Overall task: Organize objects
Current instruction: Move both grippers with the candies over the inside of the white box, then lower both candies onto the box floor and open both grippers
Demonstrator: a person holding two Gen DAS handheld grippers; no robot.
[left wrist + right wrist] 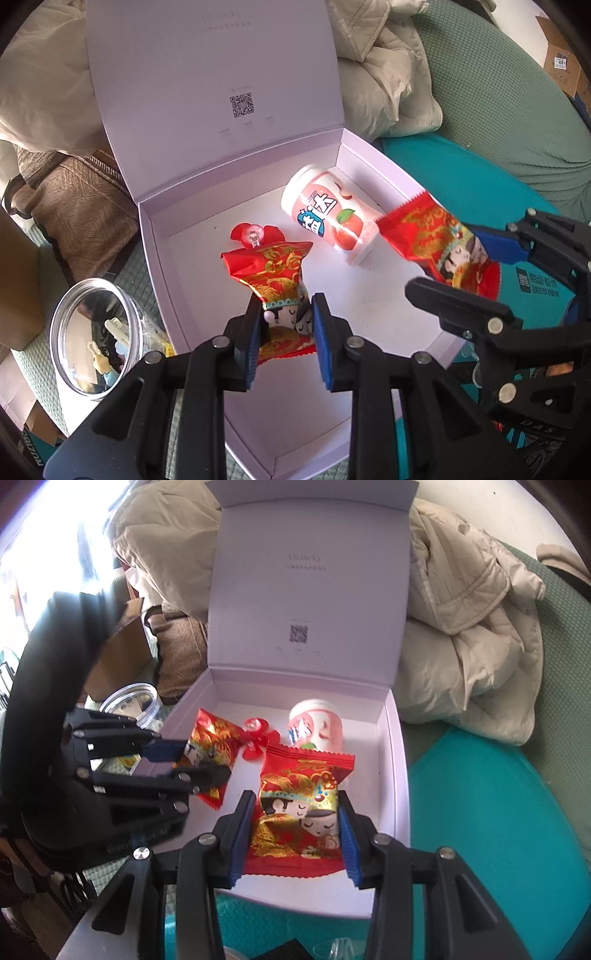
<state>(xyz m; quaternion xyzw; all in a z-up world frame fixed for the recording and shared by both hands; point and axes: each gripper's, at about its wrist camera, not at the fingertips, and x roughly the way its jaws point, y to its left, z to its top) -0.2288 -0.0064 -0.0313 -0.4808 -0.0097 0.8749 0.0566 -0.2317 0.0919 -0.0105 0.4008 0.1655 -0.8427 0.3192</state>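
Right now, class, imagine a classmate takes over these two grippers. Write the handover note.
Left gripper: shut on a red snack packet, held over the open white box.
Right gripper: shut on a second red packet, also over the box.
Already lying in the box: pink cup on its side and a small red candy.
Left to do: release both packets into the box. A clear jar sits outside, left of the box; whether it goes in is unclear.
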